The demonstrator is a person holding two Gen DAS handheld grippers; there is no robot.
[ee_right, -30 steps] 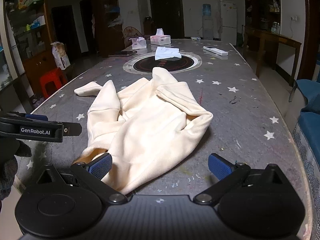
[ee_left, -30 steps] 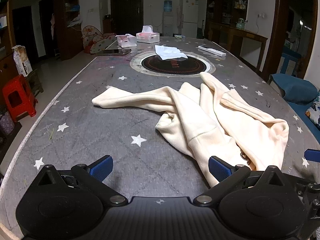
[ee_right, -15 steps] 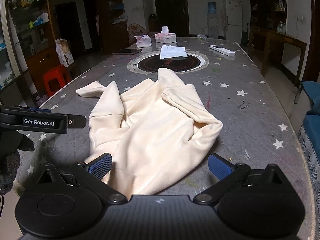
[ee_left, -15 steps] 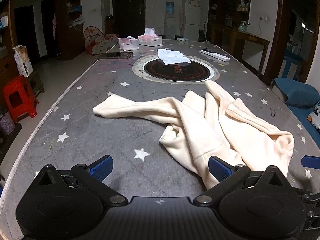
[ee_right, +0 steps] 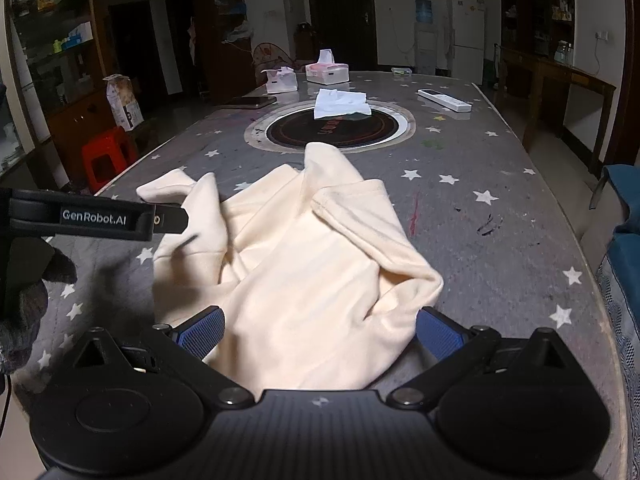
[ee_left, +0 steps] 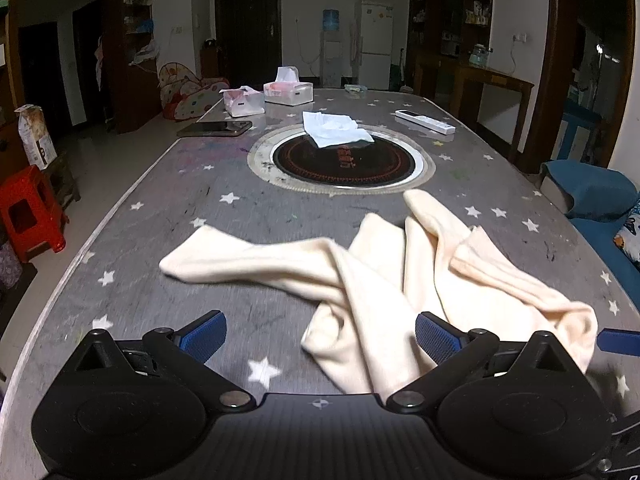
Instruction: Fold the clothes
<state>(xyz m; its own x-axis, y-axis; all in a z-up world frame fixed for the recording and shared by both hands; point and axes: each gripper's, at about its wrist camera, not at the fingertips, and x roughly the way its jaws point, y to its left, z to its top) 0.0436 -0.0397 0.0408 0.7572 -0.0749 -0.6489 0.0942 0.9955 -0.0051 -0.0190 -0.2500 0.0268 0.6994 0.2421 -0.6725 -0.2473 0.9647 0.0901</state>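
Garment (ee_right: 304,264) crumpled on starred table (ee_left: 240,216) (dim room); L tongs (ee_left: 320,334) & R tongs (ee_right: 320,328) wide.

My left tool (ee_left: 320,338) points forward, level and low, its two blue-padded fingers (ee_left: 202,335) spread wide apart with nothing between them. My right tool (ee_right: 320,334) sits the same way, fingers (ee_right: 438,335) spread wide. In the right wrist view, my gloved left hand (ee_right: 24,312) grips the left tool's body at the left edge.
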